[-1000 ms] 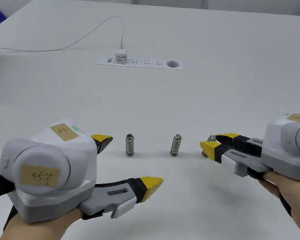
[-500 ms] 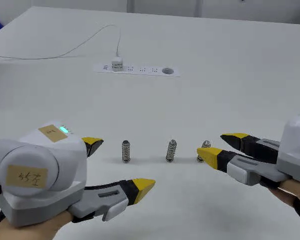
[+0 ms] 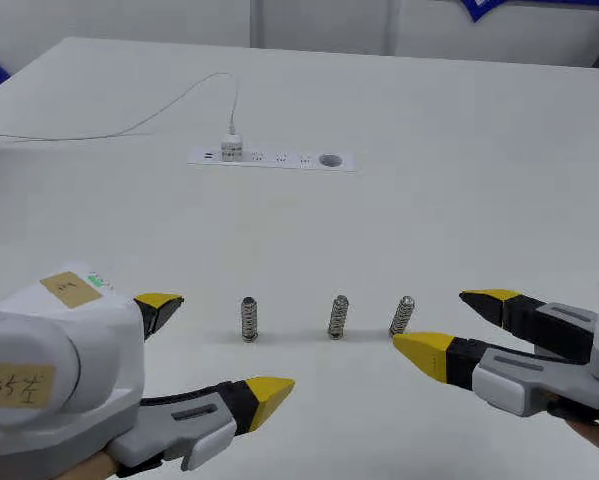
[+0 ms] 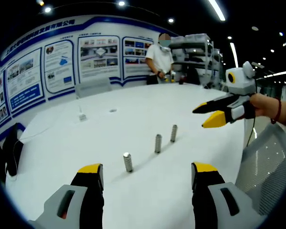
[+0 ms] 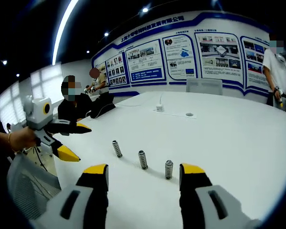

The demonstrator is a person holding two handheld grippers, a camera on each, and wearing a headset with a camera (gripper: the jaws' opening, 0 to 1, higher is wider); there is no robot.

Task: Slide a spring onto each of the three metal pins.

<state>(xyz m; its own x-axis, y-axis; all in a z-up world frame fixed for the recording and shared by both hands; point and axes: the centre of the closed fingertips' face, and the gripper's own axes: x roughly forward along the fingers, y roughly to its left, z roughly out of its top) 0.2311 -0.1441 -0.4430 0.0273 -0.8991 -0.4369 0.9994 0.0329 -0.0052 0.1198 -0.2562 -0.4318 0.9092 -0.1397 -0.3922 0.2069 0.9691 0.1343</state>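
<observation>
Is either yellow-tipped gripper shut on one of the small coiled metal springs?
No: the left gripper and the right gripper both stand open, apart from the three coiled metal springs on the white table.

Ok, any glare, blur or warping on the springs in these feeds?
Head view: soft, even light, no glare, the three springs sharp with faint shadows on the white table. Left gripper view: fisheye bows the table edge, springs small but clear. Right gripper view: same bowing, a ceiling light strip blown out.
</observation>
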